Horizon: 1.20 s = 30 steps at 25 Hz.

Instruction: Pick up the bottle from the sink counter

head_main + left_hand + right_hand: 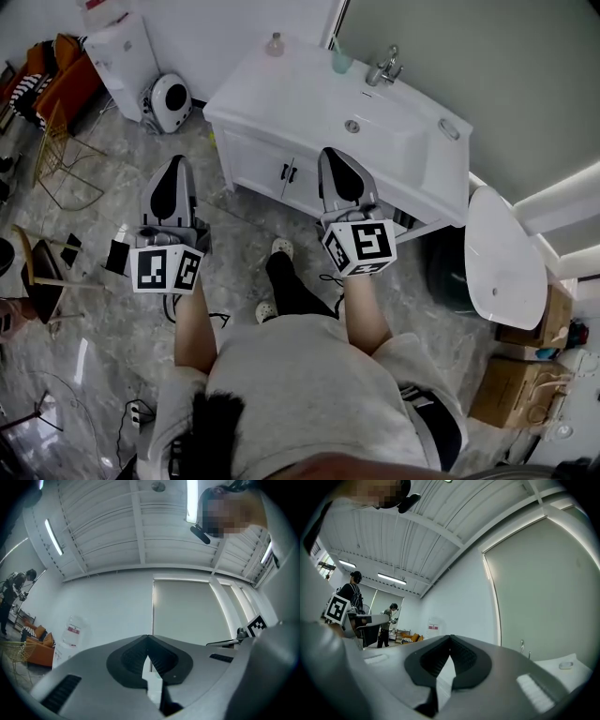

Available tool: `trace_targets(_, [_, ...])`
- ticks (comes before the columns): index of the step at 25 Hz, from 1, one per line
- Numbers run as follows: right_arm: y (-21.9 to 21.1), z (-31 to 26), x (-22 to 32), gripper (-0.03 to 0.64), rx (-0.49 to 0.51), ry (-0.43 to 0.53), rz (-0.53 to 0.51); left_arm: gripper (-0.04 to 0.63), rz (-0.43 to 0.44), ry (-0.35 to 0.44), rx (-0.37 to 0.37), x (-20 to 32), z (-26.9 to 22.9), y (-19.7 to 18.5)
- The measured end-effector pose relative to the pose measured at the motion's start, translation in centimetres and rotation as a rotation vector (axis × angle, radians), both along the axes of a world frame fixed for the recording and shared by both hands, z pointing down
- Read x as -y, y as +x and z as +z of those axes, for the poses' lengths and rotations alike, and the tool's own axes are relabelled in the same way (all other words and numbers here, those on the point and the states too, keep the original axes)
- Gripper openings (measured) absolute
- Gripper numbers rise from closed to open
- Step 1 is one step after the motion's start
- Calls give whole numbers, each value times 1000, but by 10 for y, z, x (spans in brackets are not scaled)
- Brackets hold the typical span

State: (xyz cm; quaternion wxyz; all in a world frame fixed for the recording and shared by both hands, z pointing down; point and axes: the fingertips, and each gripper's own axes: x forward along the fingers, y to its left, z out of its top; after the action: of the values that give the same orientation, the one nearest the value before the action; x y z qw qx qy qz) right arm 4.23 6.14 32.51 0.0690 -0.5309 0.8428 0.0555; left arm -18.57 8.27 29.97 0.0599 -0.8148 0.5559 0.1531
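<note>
A small clear bottle (275, 44) stands at the back left corner of the white sink counter (281, 98). A teal bottle (341, 61) stands further right, beside the faucet (384, 67). Both grippers are held out in front of the person, pointing upward, short of the counter. In the head view my left gripper (175, 165) hangs over the floor left of the cabinet, and my right gripper (332, 155) is at the counter's front edge. Each is shut with nothing between its jaws (148, 638) (450, 637). Neither gripper view shows a bottle; only ceiling and walls appear.
A basin (375, 127) is set in the counter, with cabinet doors (286, 173) below. A water dispenser (122, 52) and a round white appliance (169, 101) stand to the left, with chairs (56, 89) beyond. A white oval lid (502, 258) and cardboard boxes (511, 389) are at right. A person (390, 616) stands far off.
</note>
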Motion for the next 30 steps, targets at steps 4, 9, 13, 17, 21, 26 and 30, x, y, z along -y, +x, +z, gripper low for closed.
trace_targets(4, [-4, 0, 32, 11, 5, 9, -13, 8, -14, 10, 14, 27, -2, -4])
trace_targets(9, [-7, -3, 81, 11, 5, 16, -27, 8, -28, 16, 17, 75, -7, -6])
trace_targets(13, [-4, -8, 127, 11, 14, 17, -37, 8, -35, 24, 36, 118, -16, -1])
trace_targets(17, [-3, -17, 171, 11, 11, 22, -52, 8, -47, 35, 35, 159, -25, 2])
trace_targets(21, [1, -22, 210, 11, 4, 25, -62, 8, -55, 34, 29, 197, -26, 7])
trace_targets(26, [11, -18, 254, 11, -6, 21, -71, 8, -56, 38, 20, 240, -24, 19])
trace_targets(30, [20, -18, 283, 11, -3, 24, -79, 8, -60, 43, 23, 266, -24, 29])
